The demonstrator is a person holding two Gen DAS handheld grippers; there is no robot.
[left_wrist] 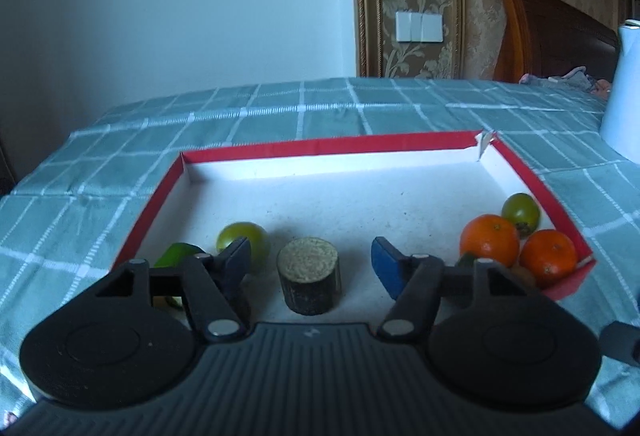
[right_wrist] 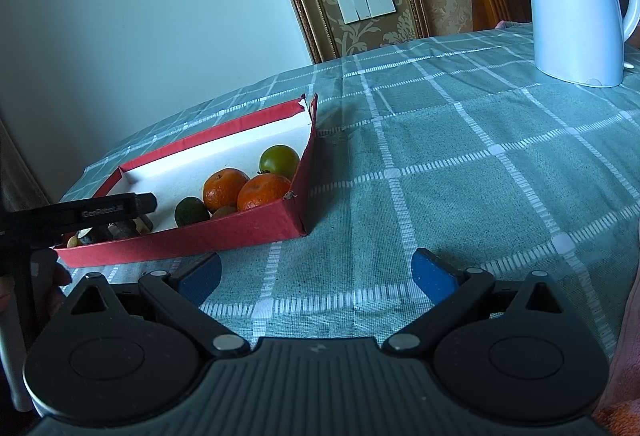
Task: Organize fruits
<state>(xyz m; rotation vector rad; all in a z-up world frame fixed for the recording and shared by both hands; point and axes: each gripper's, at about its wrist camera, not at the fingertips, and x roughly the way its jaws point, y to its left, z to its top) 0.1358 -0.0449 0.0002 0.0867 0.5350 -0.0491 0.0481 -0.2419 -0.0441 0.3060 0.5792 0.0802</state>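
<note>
Between the wide-spread jaws of the left gripper (left_wrist: 310,264), inside the box (left_wrist: 328,145), a stub (left_wrist: 309,281) stands upright — judged stiff, light, best pinched across its round sides — while the right gripper (right_wrist: 316,276) gapes empty, and "Midea" is read on the kettle (right_wrist: 576,0).

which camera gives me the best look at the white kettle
The right wrist view. The white kettle stands whole on the checked tablecloth, handle and brand lettering visible. The left wrist view catches only a cropped sliver of its body at the right edge.
</note>
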